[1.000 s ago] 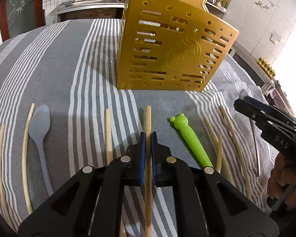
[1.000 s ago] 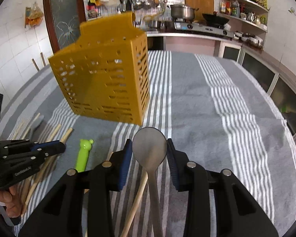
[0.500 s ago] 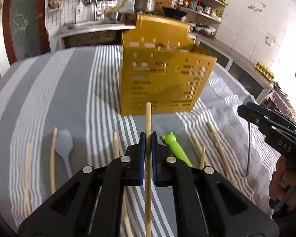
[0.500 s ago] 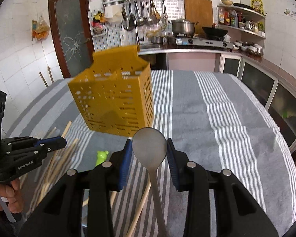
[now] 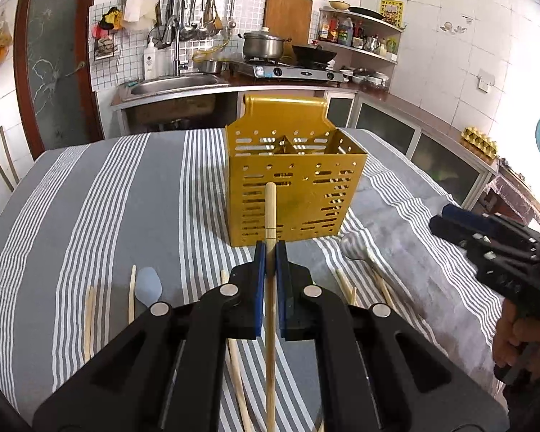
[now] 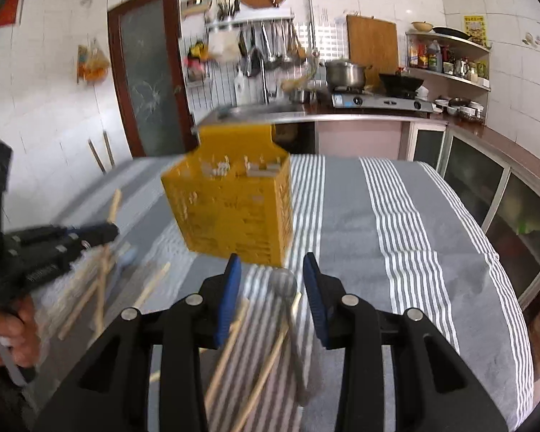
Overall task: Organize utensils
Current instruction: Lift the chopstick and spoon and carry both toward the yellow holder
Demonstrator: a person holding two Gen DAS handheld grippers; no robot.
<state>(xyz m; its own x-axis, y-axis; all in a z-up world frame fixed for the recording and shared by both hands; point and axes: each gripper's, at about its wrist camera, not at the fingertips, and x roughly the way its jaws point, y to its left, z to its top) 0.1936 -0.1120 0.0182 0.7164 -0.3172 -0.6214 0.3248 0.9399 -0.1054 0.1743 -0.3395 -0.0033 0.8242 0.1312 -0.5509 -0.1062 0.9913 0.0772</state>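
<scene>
— Where is the work standing?

— Barely begun, I'm guessing. The left gripper [image 5: 268, 252] is pinching one chopstick [image 5: 270, 208] between its blue pads [image 5: 259, 270], tip pointing at the yellow caddy [image 5: 293, 194]. The caddy's compartments are looking empty from here, though I'm not seeing to the bottom.

— And the right gripper [image 6: 271, 270]?

— Its fingers are standing spread, gripping nothing. The metal spoon [image 6: 284, 282] is lying on the striped cloth [image 6: 396, 234] below the gap, its bowl towards the caddy. The right view is blurring, so finer detail is escaping me.

— What is waiting to go in?

— Nearly everything. More chopsticks [image 5: 343, 288] are lying near the spoon, others [image 5: 90, 309] on the left beside a pale blue spoon [image 5: 149, 286], and some are passing under the left gripper. All are lying well short of the caddy.

— Anything standing in the way?

— The caddy's front wall is facing the held chopstick, so I'm judging it needs lifting over the rim before dropping. The spoon is lying across loose chopsticks, which may be dragging along when it's gripped. The two grippers are working close together on the right, too.
</scene>
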